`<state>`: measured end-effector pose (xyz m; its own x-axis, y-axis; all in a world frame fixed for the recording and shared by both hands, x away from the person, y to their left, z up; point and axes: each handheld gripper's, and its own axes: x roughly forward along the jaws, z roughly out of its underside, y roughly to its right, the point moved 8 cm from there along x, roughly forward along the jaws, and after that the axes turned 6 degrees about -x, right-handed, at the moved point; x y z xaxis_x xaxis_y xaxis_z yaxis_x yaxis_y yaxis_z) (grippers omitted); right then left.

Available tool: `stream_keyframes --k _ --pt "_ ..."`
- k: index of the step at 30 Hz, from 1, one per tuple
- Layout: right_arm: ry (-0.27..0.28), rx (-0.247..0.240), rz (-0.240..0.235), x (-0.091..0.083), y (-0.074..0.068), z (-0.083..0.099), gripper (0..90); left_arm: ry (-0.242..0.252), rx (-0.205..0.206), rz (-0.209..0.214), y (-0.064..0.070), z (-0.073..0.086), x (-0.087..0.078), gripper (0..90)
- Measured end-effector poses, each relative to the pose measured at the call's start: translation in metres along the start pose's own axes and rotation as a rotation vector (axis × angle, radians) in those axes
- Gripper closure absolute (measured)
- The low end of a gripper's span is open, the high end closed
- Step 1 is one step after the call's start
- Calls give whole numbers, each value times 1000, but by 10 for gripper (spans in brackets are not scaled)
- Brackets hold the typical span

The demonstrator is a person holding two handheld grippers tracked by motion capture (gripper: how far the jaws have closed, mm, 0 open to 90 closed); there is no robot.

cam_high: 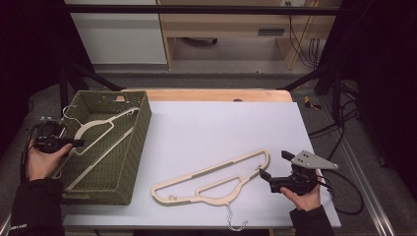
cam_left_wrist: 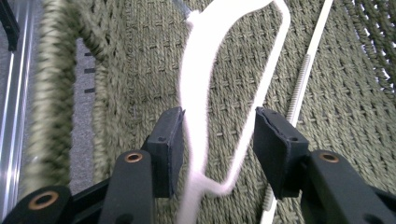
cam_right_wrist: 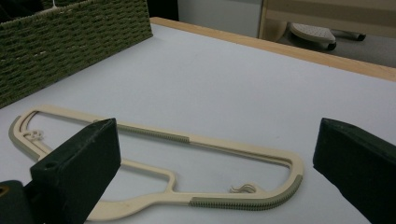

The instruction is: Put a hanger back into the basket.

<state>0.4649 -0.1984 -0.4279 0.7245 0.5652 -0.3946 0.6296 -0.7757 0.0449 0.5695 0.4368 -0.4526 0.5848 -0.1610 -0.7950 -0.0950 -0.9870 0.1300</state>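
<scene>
Over the basket (cam_high: 133, 147) my left gripper (cam_left_wrist: 212, 149) has its jaws apart around a hanger (cam_left_wrist: 205, 70) already lying inside. My right gripper (cam_right_wrist: 215, 172), jaws wide apart and gripping nothing, faces the second hanger (cam_right_wrist: 187, 140) on the surface (cam_high: 206, 128); I judge that one is left to move.

Small white lettering on the cuff of the person's left sleeve (cam_high: 18, 227), near left corner, too small to read
</scene>
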Motion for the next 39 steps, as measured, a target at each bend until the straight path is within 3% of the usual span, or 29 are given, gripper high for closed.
stream_keyframes --k 4,9,13,16,20,21,22,23,26,30,31,32,35,39 --pt "1 0 -1 0 0 0 13 49 3 27 6 -3 -14 521" --pt "9 6 2 -2 0 -1 13 174 68 87 29 -9 -37 463" --pt "13 8 2 -3 0 -2 13 277 137 187 66 -11 -56 377" --pt "14 8 3 -3 1 -2 13 317 188 251 92 -10 -64 267" --pt "11 4 -1 -2 0 -1 13 394 269 311 132 -5 -73 176" --pt "7 1 -1 -2 0 -1 13 399 292 339 145 -2 -75 165" --pt "7 1 -1 -2 0 -1 13 399 292 339 145 -2 -75 150" --pt "8 6 1 -1 -1 -1 13 411 335 357 162 3 -77 146" --pt "9 5 -1 -1 -1 -1 13 424 399 382 187 12 -79 125" --pt "14 3 -7 -1 -2 -1 13 431 429 450 217 24 -81 119" --pt "14 3 -7 -1 -2 -1 13 431 429 450 217 24 -81 119" --pt "13 7 -7 -2 -3 0 13 433 447 483 232 31 -81 119" --pt "15 5 -8 -2 -3 -1 13 424 481 520 253 45 -79 121" --pt "14 1 -14 -2 -4 0 13 391 498 547 268 58 -71 126"
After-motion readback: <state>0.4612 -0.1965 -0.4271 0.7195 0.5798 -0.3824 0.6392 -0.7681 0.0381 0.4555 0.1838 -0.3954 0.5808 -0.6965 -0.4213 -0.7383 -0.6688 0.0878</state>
